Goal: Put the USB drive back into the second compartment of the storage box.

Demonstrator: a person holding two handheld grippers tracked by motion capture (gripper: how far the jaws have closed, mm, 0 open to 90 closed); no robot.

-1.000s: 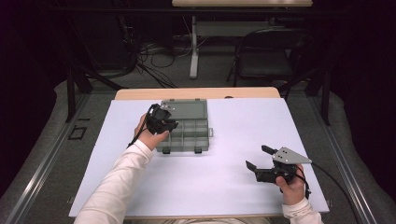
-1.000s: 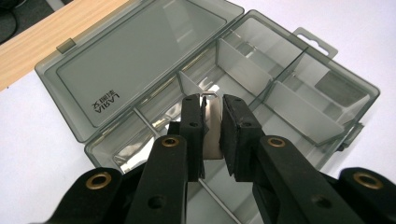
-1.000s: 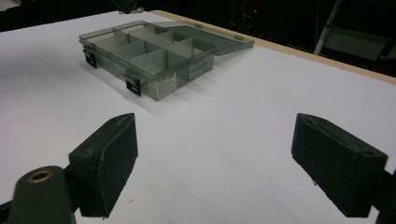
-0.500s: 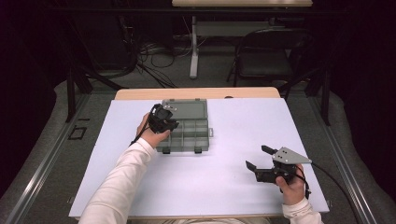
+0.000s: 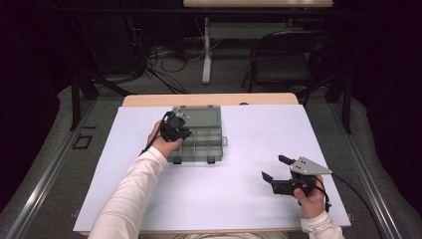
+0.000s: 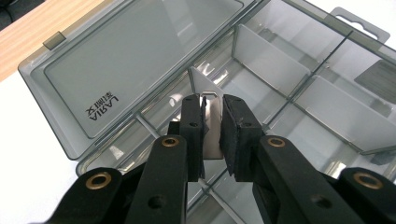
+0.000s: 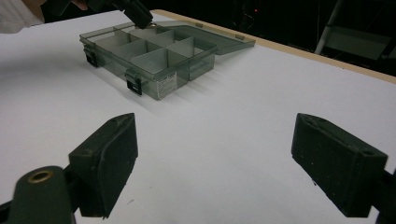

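Over the last second little has changed: the left gripper (image 6: 211,122) still grasps a thin divider plate (image 6: 210,119) over the open organizer box (image 5: 199,134) at 11 o'clock on the desk (image 5: 239,199). The right gripper (image 5: 274,168) rests released at 4 o'clock, so seating the plate remains undone.

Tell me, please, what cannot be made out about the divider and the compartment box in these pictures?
- Thin grey plastic divider: lower edge hidden by the left gripper pads, left gripper view.
- Clear grey compartment box: left cells covered by the hand, high view.
- Label on box front: too small to read, right gripper view.
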